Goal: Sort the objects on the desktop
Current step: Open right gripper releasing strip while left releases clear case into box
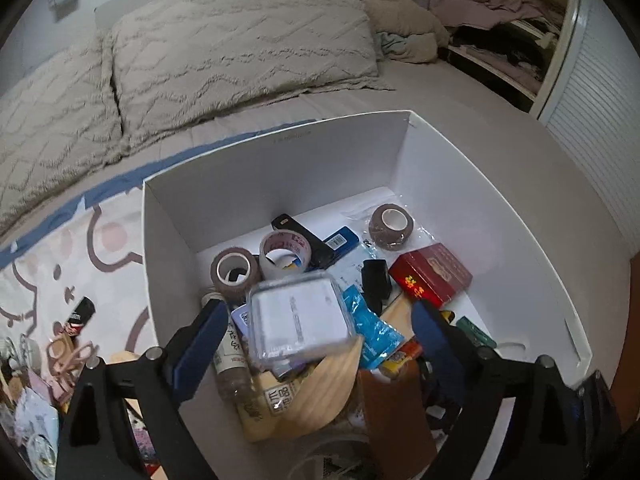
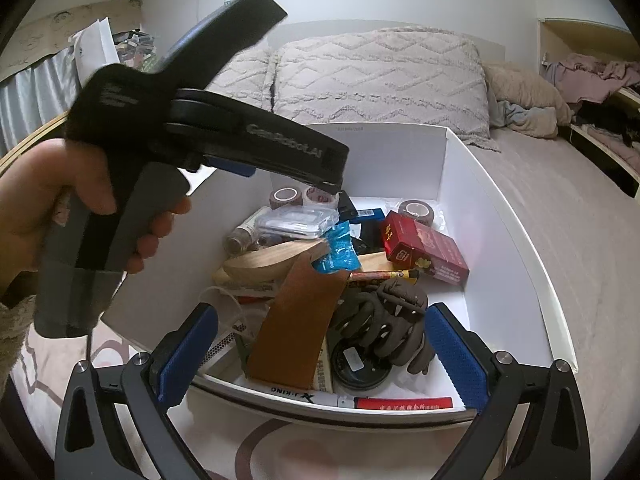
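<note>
A: Two grippers over one white box [image 1: 224,216] on the bed. Left gripper [image 1: 320,340]: jaws spread wide, nothing pressed between the pads. A clear plastic case [image 1: 300,316] lies in the gap, resting on the pile and touching neither pad.

B: And around that claw?

A: Ahead of its left finger, two tape rolls, brown [image 1: 235,270] and printed [image 1: 283,254]. Ahead of its right finger, a red carton [image 1: 430,274]; farther on, a third roll [image 1: 391,221] in a bag. Beneath the case: a bottle [image 1: 230,364], a wooden piece [image 1: 320,392], a blue sachet [image 1: 374,330]. Outside the left finger, beyond the box wall, pink scissors [image 1: 70,358] on a patterned cloth.

B: Right gripper?

A: Right gripper [image 2: 320,354]: also wide open, holding nothing. Between its fingers stand a brown card [image 2: 298,328] (tilted, blocking what lies behind it) and a brown hair claw [image 2: 390,320] atop a black round tin [image 2: 360,368]. Up and left of it, a hand [image 2: 60,196] grips the other tool's handle, which hides the box's near-left corner.
</note>
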Tool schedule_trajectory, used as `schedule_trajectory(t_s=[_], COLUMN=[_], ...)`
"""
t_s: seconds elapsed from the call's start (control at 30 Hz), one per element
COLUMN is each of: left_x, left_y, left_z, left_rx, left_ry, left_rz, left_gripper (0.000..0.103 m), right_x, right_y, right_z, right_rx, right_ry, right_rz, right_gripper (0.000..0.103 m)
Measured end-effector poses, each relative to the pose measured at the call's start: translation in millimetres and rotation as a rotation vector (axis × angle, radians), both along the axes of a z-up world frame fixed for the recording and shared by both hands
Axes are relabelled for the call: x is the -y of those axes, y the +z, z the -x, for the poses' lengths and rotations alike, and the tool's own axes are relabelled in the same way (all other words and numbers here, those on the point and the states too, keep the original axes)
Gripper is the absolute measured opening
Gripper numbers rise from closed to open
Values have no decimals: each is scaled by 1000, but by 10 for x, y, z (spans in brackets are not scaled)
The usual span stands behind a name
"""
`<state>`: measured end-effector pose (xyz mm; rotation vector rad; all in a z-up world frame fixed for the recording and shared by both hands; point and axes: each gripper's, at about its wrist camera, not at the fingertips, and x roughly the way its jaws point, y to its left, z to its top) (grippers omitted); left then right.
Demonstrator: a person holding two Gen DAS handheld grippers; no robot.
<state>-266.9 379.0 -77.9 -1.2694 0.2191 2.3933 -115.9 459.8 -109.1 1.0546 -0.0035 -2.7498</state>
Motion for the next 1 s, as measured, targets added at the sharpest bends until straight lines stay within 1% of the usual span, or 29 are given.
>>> schedule_trajectory(t_s=[0.23,0.37,0.47,0.63,0.8,0.9,1.0], left_x=[107,172,236,346,467,542,634], left_y=[53,101,148,194,237,272,321], left_z=[-129,-191,-218,-276,-374,-438,-510], left_rx=[2,-22,-31,-42,-63,-73,-80], left_ry=[-13,-18,-14,-10,-15,-15,-13], left_rz=[-18,-20,-34,-47,-53,-55,-75], left_gripper=[94,94,94,94,94,94,94], right_x=[11,48,47,-42,-78,-68,-49], right_y=[4,49,81,205,301,327,374], right_z=[19,22,17,0,-34,-55,-77], right_rx=[21,26,20,8,-10,-4,-8], right_ry=[-10,-32,-57,-98,-150,-175,-192], right_rz=[-5,-43,-75,-45,-67,-84,-91], right_gripper=[103,103,103,103,103,103,103])
